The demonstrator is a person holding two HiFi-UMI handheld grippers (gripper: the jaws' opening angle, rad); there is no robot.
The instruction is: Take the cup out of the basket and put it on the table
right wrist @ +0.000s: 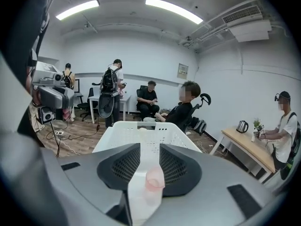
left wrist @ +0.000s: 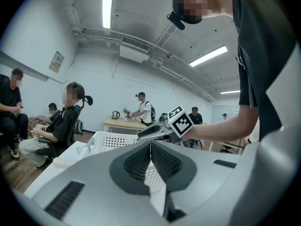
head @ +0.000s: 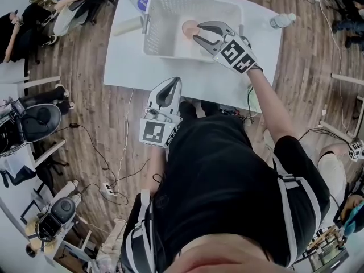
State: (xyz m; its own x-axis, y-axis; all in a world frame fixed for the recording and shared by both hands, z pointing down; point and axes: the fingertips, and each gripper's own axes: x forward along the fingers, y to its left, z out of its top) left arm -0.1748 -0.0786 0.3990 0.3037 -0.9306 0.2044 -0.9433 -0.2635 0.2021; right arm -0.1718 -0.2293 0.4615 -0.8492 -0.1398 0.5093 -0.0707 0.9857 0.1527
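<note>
Wood-plank floor [head: 85, 112] surrounds a white desk [head: 131, 67], with seated people [head: 68, 4] beyond its far left corner and dark chairs [head: 34, 121] off to the left. A white perforated basket [head: 156, 27] sits on the far half of the desk. Around it lie a small packet [head: 140, 0] at its far left corner, a pale roll [head: 128, 26] just beside its left wall, and a clear plastic bottle [head: 281, 20] on its side near the desk's far right corner, well apart from the basket.

The pink cup [head: 189, 28] stands upright on the basket's floor, toward the right side, fenced in by the basket's tall walls.

The right hand-held gripper [head: 195, 33] reaches over the basket's right wall and tilts down into it. Its jaws are apart, and in its own view the cup shows in the gap between them, near the tips. Whether a pad touches the cup I cannot tell. The right arm stretches forward over the desk's near edge, forearm bare, with the marker cube [head: 238, 54] facing up.

The left hand-held gripper [head: 172, 81] is held close to the person's body at the desk's near edge, pointing toward the basket. Its jaws meet at the tips with nothing between them.
</note>
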